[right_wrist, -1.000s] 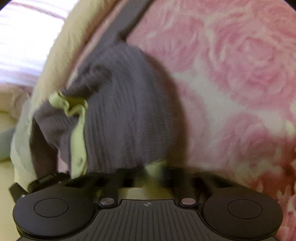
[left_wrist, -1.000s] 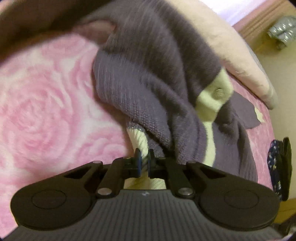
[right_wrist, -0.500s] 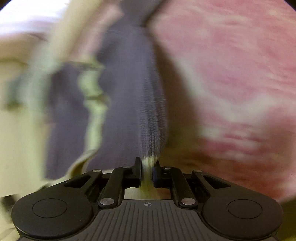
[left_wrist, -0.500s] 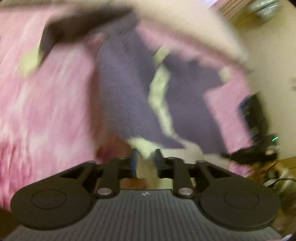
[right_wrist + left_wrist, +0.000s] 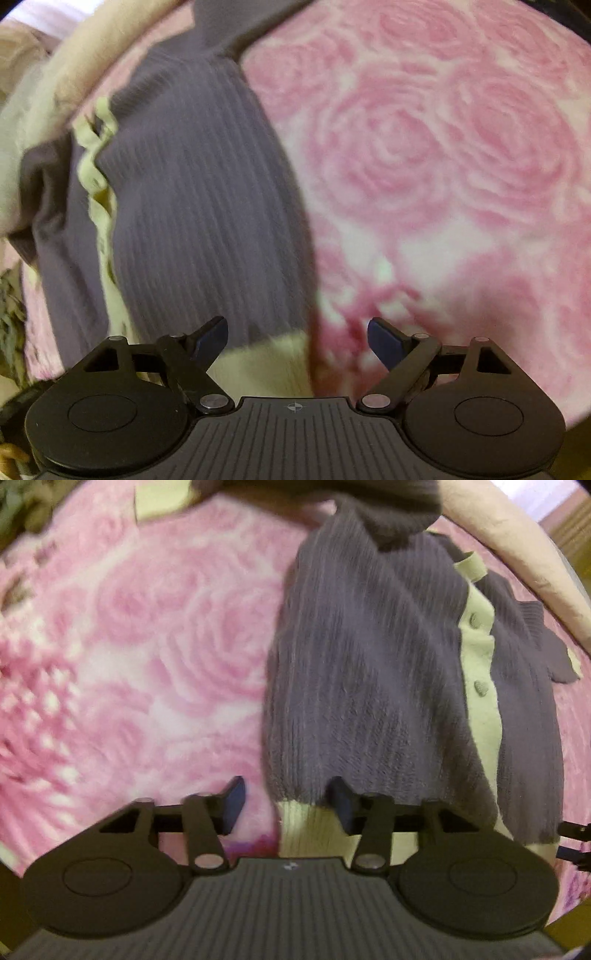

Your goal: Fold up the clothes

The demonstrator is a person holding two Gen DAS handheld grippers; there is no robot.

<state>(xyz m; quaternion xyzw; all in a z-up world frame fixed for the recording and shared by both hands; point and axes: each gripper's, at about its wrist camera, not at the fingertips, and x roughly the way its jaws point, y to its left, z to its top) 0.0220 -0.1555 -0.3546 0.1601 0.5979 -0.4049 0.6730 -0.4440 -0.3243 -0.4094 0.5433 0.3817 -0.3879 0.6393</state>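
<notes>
Letting go on both sides. At the left gripper, jaws just been opening: off the clamp of a second ago and now standing moderately apart, pressing on nothing. Between them, nearer the right-hand pad, only the pale ribbed hem of the purple cardigan, loose. Same at the right gripper: just been opening, now spread wide, with that cream hem lying slack by the left-hand finger and bare rose blanket under the right-hand one.

No longer bunched and hanging from the tips as a second ago. Now laid out on the blanket, running straight ahead from the fingertips, hem nearest, the cream button band facing up, off beyond the right-hand finger in the left view. Far ahead, past the garment, a pale cushion. In the right view, purple knit ahead and off past the left-hand finger, with a sleeve seemingly trailing away at the far end; hard to tell in the blur.

Probably means the spreading step is done and the folding proper not yet begun. Next, likely, a fresh grip on a side edge or sleeve to bring it over the body. Worth watching: soft knit, apt to drag along with a pad pulling away.
</notes>
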